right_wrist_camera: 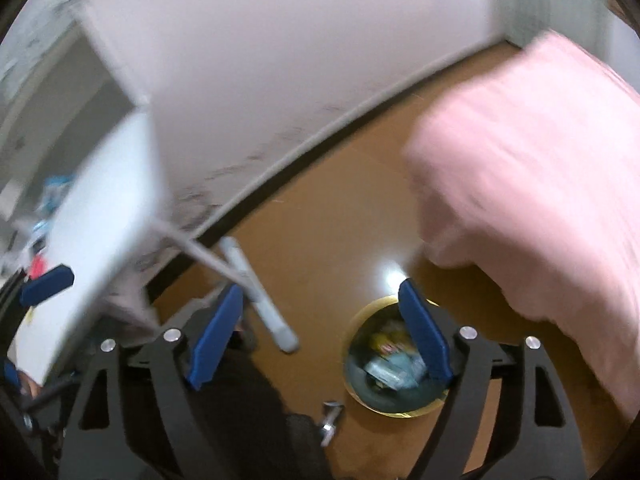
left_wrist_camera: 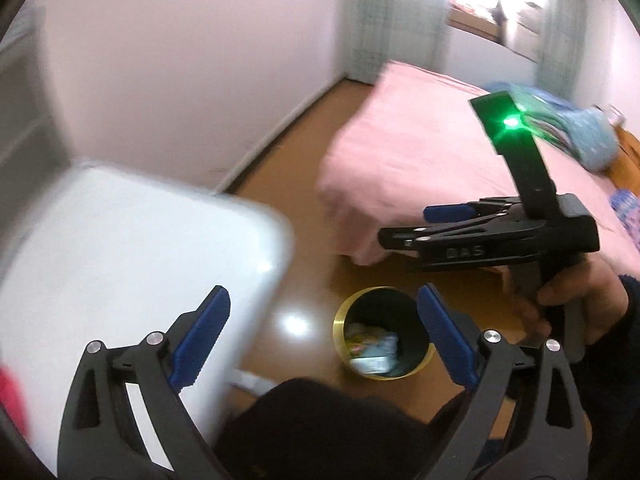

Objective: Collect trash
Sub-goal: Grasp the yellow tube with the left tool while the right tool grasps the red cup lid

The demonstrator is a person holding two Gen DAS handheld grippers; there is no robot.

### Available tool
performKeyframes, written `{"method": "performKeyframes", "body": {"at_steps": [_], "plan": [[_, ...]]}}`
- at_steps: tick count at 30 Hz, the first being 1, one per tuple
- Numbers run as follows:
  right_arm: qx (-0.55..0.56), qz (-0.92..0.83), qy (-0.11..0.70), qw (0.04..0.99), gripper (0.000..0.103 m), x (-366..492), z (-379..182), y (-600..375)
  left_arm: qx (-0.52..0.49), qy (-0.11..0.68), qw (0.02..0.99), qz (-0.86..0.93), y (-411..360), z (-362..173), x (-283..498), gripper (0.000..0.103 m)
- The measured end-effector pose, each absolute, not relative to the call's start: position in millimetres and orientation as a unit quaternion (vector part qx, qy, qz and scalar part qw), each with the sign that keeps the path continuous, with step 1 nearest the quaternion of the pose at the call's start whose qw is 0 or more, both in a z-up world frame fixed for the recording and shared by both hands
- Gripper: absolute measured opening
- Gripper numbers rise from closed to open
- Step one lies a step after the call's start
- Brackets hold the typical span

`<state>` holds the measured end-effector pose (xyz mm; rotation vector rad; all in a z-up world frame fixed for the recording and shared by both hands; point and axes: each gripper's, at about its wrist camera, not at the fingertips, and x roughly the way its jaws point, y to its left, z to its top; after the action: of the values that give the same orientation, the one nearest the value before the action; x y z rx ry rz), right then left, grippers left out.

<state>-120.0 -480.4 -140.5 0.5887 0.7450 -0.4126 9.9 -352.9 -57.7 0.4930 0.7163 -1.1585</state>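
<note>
Your left claw is spread wide with nothing between its blue pads. Just ahead of it and below, between the pads in its own view, stands the round gold-rimmed trash bin on the wooden floor, with crumpled wrappers and packets lying inside. Your right claw is likewise open and empty; the bin sits under its right pad, and the trash in it shows there too. From the left camera, the right claw hangs ahead and to the right, above the bin, gripped by your right hand. A white table lies to the left of both claws, heavily blurred. The pink-covered bed lies beyond the bin, to the right.
</note>
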Motion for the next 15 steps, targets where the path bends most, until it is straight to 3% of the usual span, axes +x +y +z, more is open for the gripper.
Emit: {"method": "performKeyframes", "body": {"at_steps": [8, 15], "plan": [[0.145, 0.000, 0.366, 0.919, 0.085, 39, -61, -334, 0.193, 0.357, 0.847, -0.343, -175, -41, 102, 0.092], [0.039, 0.116, 0.391, 0.912, 0.088, 148, -35, -193, 0.126, 0.397, 0.881, -0.224, -42, -56, 128, 0.092]]}}
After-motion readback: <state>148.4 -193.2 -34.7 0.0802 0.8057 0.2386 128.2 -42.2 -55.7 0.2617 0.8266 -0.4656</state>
